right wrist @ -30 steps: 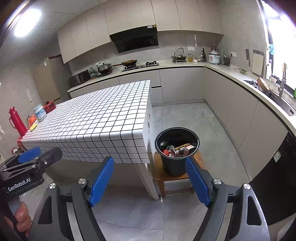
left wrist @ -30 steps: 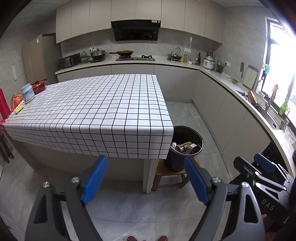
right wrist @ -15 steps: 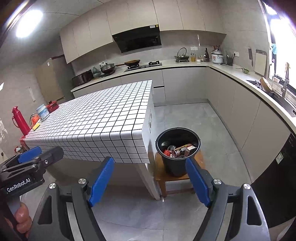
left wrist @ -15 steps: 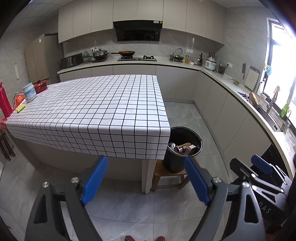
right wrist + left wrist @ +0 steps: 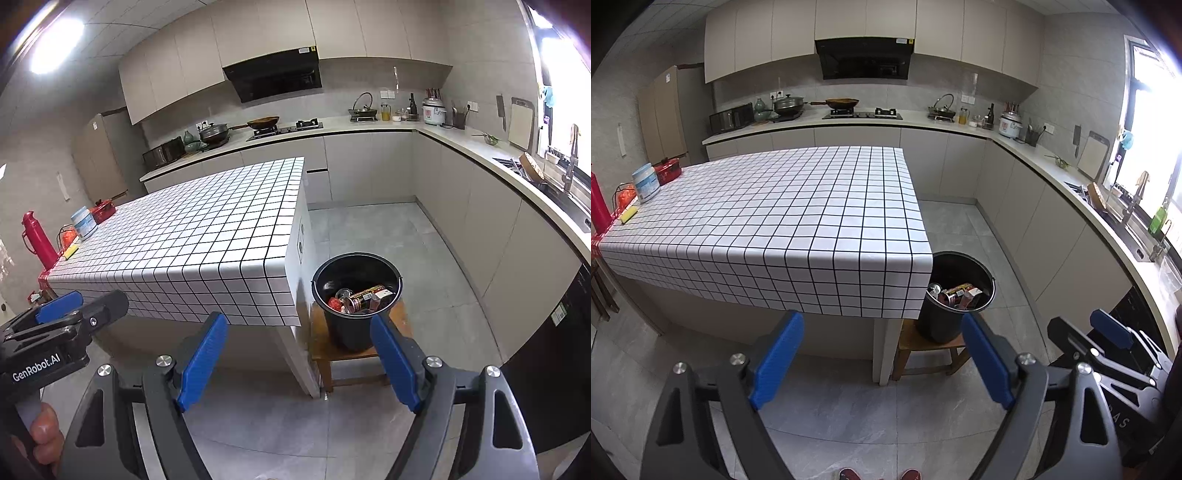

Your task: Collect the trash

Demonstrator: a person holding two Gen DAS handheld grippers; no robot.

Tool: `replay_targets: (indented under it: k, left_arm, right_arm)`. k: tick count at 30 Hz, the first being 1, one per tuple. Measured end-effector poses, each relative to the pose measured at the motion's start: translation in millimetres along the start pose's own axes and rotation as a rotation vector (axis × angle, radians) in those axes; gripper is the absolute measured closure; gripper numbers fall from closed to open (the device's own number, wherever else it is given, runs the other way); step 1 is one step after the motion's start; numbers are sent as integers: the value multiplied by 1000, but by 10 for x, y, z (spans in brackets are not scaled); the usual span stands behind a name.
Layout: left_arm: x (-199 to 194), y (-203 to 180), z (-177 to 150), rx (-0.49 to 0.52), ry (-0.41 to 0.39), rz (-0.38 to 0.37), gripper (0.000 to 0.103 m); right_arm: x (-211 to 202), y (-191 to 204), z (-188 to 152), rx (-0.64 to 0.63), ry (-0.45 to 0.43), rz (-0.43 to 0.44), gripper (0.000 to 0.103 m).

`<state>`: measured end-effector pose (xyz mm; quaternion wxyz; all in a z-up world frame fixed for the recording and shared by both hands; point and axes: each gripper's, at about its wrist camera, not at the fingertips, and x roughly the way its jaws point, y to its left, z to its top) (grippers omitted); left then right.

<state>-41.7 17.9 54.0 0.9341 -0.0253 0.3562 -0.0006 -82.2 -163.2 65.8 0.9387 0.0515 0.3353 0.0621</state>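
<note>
Trash [image 5: 364, 298], cans and wrappers, is seen heaped inside a black bucket [image 5: 354, 332] that is set on a wooden stool [image 5: 332, 350] just beside the corner of the checked tabletop [image 5: 775, 221]. Both grippers are held apart from it above the floor. The left gripper [image 5: 882, 354] is spread wide with nothing between its fingers; the right gripper [image 5: 295, 354] is likewise released and empty.

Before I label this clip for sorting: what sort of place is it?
A home kitchen: a stove under a range hood, a sink by the window, and a rice cooker on the counter.
</note>
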Motion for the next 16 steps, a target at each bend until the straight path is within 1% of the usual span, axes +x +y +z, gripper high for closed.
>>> replay_targets:
  k: [6, 10, 11, 13, 16]
  left_arm:
    - [32, 29, 40, 2, 4, -17, 14]
    - [67, 59, 58, 14, 3, -48, 14]
    - [71, 61, 59, 20, -1, -63, 14]
    - [49, 83, 51, 28, -36, -91, 14]
    - [40, 108, 85, 40, -51, -107, 14]
  right_arm:
    - [6, 12, -9, 4, 0, -11, 21]
    - [17, 38, -4, 12, -1, -24, 21]
    - [21, 55, -4, 13, 0, -27, 21]
    - [32, 76, -6, 16, 0, -36, 21]
    - [55, 124, -8, 18, 1, -54, 21]
